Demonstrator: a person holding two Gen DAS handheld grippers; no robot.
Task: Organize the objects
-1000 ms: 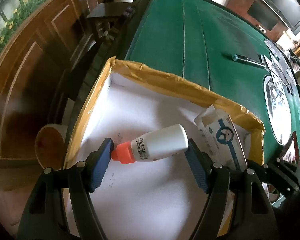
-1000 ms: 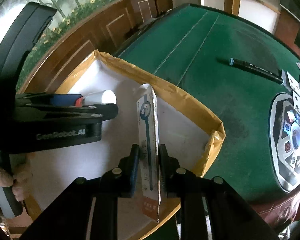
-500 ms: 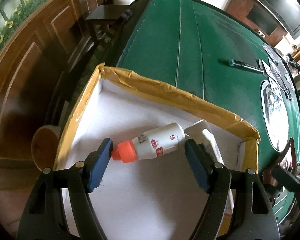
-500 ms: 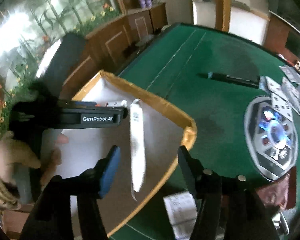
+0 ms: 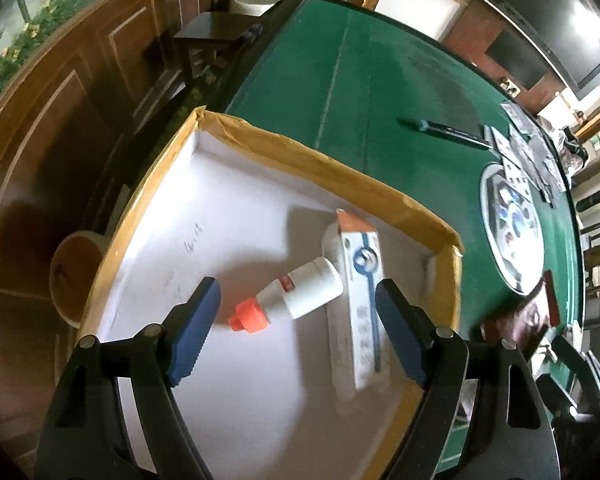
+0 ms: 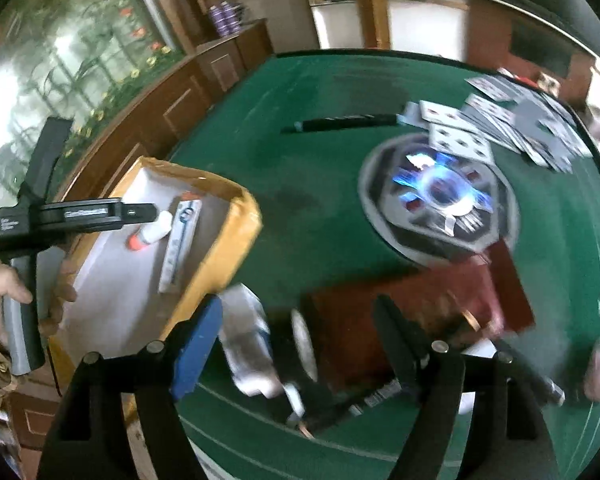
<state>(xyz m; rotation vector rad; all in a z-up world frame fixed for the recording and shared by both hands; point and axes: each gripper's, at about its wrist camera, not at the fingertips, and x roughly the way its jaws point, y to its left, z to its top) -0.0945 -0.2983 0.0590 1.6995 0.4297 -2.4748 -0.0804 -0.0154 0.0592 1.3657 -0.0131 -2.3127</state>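
Two items boxed: bottle (image 5: 300, 290), carton (image 5: 362, 304). Left tool (image 5: 296, 332) wide, empty; right tool (image 6: 298, 344) just opened, empty. Risk: blurred clutter (image 6: 260, 344) below, probably mis-grasped.

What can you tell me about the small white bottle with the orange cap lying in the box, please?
The white bottle looks like smooth plastic, with a ridged orange cap and a small red mark near its neck. It lies on its side on the white floor of the yellow-edged box, cap pointing toward the near-left. Its base end rests against the long white and blue carton beside it. It lies below the left gripper, whose blue pads are spread wide and not touching it.
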